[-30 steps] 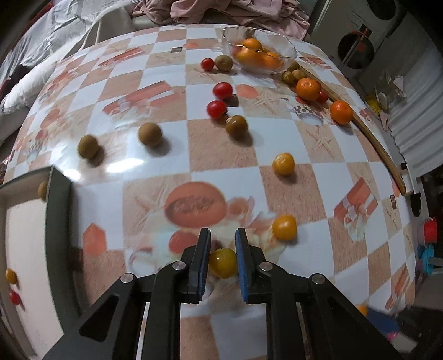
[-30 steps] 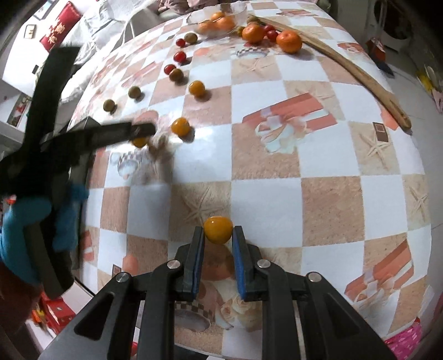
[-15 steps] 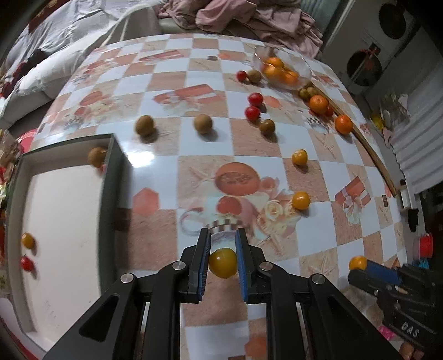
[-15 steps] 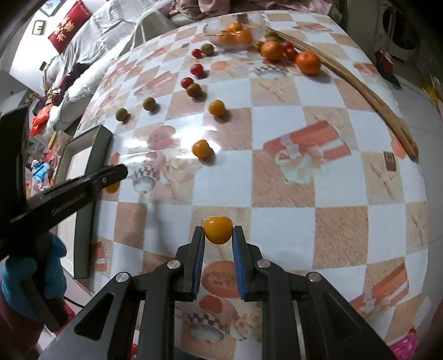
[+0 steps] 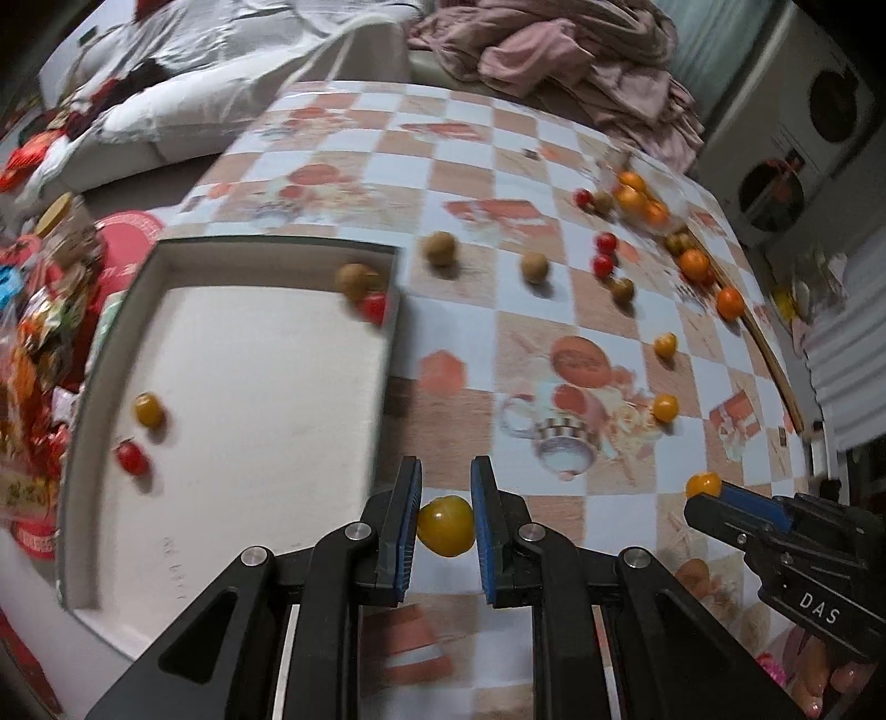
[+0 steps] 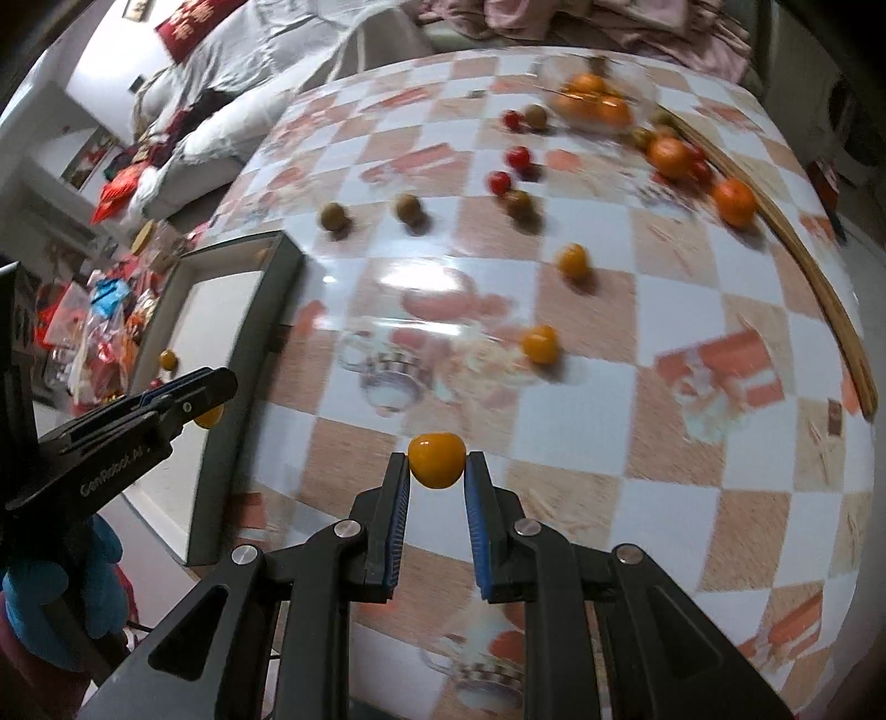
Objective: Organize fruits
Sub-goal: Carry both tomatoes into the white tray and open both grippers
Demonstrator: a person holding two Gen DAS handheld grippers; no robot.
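My left gripper (image 5: 444, 520) is shut on a yellow tomato (image 5: 446, 525) and holds it above the table beside the tray's right wall. My right gripper (image 6: 436, 471) is shut on an orange-yellow tomato (image 6: 436, 459), also above the table; it shows in the left wrist view (image 5: 704, 490). The grey tray (image 5: 232, 246) with a white floor sits at the table's left edge. It holds a yellow tomato (image 5: 148, 410), two red tomatoes (image 5: 130, 457) and a brown fruit (image 5: 354, 278). Red, yellow, brown and orange fruits lie scattered on the table (image 5: 664, 407).
A glass bowl of oranges (image 6: 595, 102) stands at the far side. A long wooden stick (image 6: 819, 288) lies along the right edge. Packets and clutter (image 5: 33, 354) sit left of the tray. A sofa with clothes (image 5: 554, 50) is behind the table.
Both grippers have lifted and swung left with their tomatoes. The tray has come into fuller view under the left gripper.
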